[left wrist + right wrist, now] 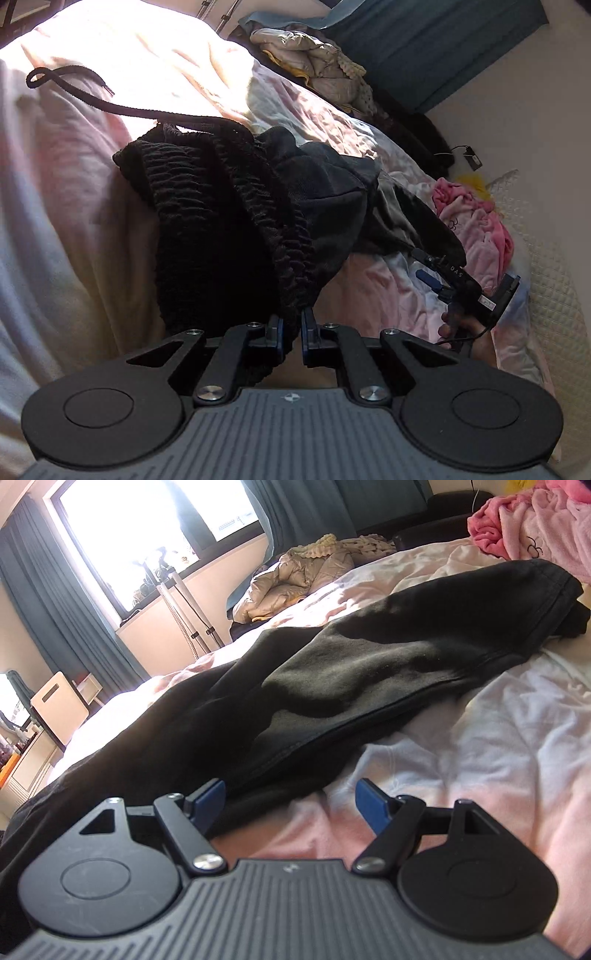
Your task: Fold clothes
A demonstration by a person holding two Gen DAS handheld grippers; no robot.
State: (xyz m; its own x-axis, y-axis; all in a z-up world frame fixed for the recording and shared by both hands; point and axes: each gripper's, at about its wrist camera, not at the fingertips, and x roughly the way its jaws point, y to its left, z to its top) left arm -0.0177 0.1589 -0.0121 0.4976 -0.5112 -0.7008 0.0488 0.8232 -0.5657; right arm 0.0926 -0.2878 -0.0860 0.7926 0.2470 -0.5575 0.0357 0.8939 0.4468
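Black sweatpants (229, 206) with a ribbed elastic waistband and a loose drawstring (74, 86) lie on a pale pink bed sheet (74, 206). My left gripper (291, 332) is shut on the waistband edge and lifts it. In the right wrist view a long pant leg (332, 679) stretches away across the bed. My right gripper (291, 801) is open low over the sheet, its left finger touching the leg's near edge. The right gripper also shows in the left wrist view (443, 277), beside the pants' far end.
A pink garment (535, 520) lies at the bed's far corner. A beige puffer jacket (295, 579) is piled beyond the bed near teal curtains (74, 620) and a bright window. A chair and desk stand at the left.
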